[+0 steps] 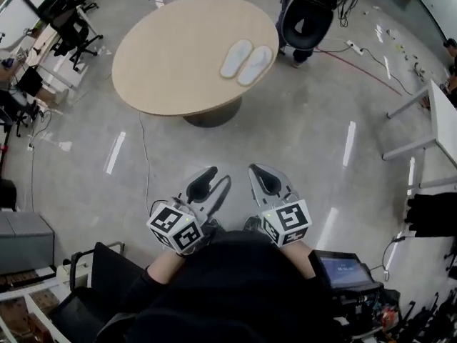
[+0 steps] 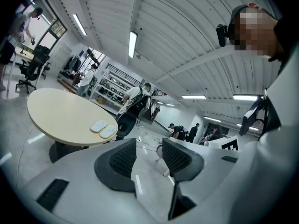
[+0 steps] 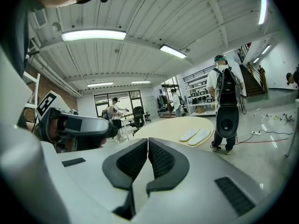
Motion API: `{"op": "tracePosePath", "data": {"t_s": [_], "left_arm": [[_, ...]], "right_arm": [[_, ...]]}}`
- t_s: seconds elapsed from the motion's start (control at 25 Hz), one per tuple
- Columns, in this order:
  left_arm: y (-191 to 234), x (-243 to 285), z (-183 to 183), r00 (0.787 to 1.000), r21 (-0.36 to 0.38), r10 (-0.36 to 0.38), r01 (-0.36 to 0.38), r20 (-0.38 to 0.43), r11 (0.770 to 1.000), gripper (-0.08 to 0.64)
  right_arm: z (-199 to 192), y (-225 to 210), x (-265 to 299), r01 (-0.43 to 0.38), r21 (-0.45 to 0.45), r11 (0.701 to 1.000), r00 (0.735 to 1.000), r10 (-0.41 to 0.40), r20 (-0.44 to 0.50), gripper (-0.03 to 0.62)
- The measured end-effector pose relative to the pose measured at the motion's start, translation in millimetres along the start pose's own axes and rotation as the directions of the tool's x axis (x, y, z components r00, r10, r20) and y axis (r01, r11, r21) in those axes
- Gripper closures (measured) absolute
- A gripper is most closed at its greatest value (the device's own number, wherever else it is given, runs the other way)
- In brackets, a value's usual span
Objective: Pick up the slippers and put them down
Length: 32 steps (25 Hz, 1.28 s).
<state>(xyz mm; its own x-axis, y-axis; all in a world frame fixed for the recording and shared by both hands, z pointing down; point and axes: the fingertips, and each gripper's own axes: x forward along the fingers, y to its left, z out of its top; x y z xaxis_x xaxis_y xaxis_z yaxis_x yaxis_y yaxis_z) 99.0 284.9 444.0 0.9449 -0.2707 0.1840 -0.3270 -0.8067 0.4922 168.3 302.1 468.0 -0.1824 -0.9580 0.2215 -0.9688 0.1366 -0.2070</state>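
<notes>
Two white slippers (image 1: 246, 61) lie side by side on the right part of a round beige table (image 1: 164, 63). They also show small in the left gripper view as slippers (image 2: 103, 129) and in the right gripper view as slippers (image 3: 195, 135). My left gripper (image 1: 212, 179) hangs over the floor well short of the table, jaws open, nothing between them (image 2: 149, 157). My right gripper (image 1: 263, 175) is beside it, jaws shut and empty (image 3: 147, 158). Both point toward the table.
A person with a black backpack (image 1: 307, 16) stands at the table's far right edge. Office chairs (image 1: 71, 31) stand at the left, a white desk (image 1: 435, 120) at the right. A cable (image 1: 145, 156) runs across the grey floor from the table base. A black chair (image 1: 100, 270) is close behind me.
</notes>
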Motion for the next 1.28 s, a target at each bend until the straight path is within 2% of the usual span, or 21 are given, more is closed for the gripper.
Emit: {"op": "tracePosePath", "data": {"t_s": [0.24,0.36,0.48,0.6,0.8,0.88,0.96,1.12,1.28], "left_arm": [[37,-15,14,0.998,-0.059,0.053,-0.051,0.028,0.997,0.385],[60,-7,18,0.998,-0.07,0.055,-0.054,0.012,0.996,0.385],[89,9,27,1.0,-0.084,0.02,-0.02,0.003,0.996,0.385],[123,31,52,1.0,-0.098,-0.027,0.028,0.009,0.995,0.385],[204,44,138,0.987,-0.065,-0.162,0.161,-0.018,0.985,0.383],[228,49,161,0.98,-0.054,-0.197,0.196,-0.025,0.979,0.383],[243,58,167,0.977,-0.066,-0.212,0.209,-0.027,0.976,0.383],[250,76,149,0.977,-0.12,-0.211,0.207,-0.026,0.971,0.385],[286,84,162,0.979,-0.169,-0.202,0.197,-0.014,0.966,0.385]], "right_arm": [[-14,-4,24,0.003,0.069,0.998,0.999,0.0,-0.046,0.575],[-17,-8,46,0.013,0.091,0.996,0.998,-0.008,-0.062,0.575],[-19,-12,77,0.03,0.091,0.995,0.997,-0.023,-0.075,0.575],[-11,-26,114,0.069,0.098,0.993,0.994,-0.06,-0.094,0.575],[38,-21,220,0.172,0.128,0.977,0.981,-0.158,-0.108,0.575],[49,-20,251,0.199,0.136,0.971,0.976,-0.183,-0.121,0.575],[48,-26,266,0.216,0.154,0.964,0.971,-0.196,-0.135,0.575],[34,-46,259,0.25,0.177,0.952,0.962,-0.223,-0.16,0.575],[39,-56,286,0.29,0.175,0.941,0.949,-0.261,-0.175,0.575]]}}
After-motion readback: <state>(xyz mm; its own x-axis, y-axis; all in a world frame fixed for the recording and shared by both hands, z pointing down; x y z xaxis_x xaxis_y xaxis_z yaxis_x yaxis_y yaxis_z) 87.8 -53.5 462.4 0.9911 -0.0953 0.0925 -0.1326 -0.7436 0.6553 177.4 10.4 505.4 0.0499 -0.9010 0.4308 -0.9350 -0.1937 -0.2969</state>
